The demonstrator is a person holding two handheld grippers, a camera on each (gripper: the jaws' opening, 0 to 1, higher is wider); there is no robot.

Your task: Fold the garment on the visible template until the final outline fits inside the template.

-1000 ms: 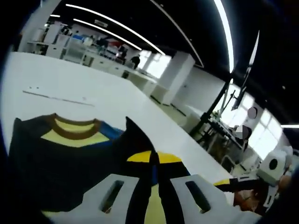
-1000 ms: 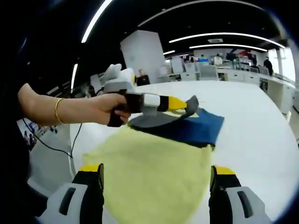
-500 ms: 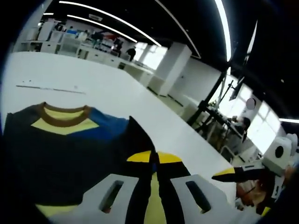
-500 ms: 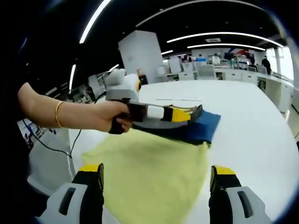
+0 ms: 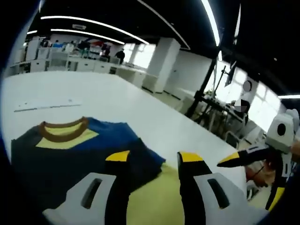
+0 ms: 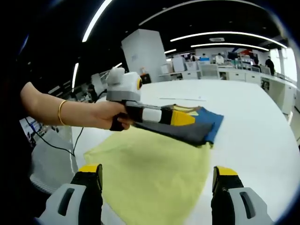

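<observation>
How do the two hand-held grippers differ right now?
The left hand-held gripper hangs low over the folded dark garment, its jaws apart with nothing between them; the right hand-held gripper sits back over the yellow cloth, its jaws spread wider. In the right gripper view, a hand with a gold bracelet holds the left one. Both have white bodies, black jaws and yellow tips, and both are open.

The garment [image 5: 70, 150] is dark charcoal with a blue shoulder panel, a yellow chest patch and a brown collar band. It lies on a pale yellow template [image 6: 150, 173] on the white tabletop [image 5: 117, 103]. Both grippers have white bodies and black jaws with yellow tips.
</observation>
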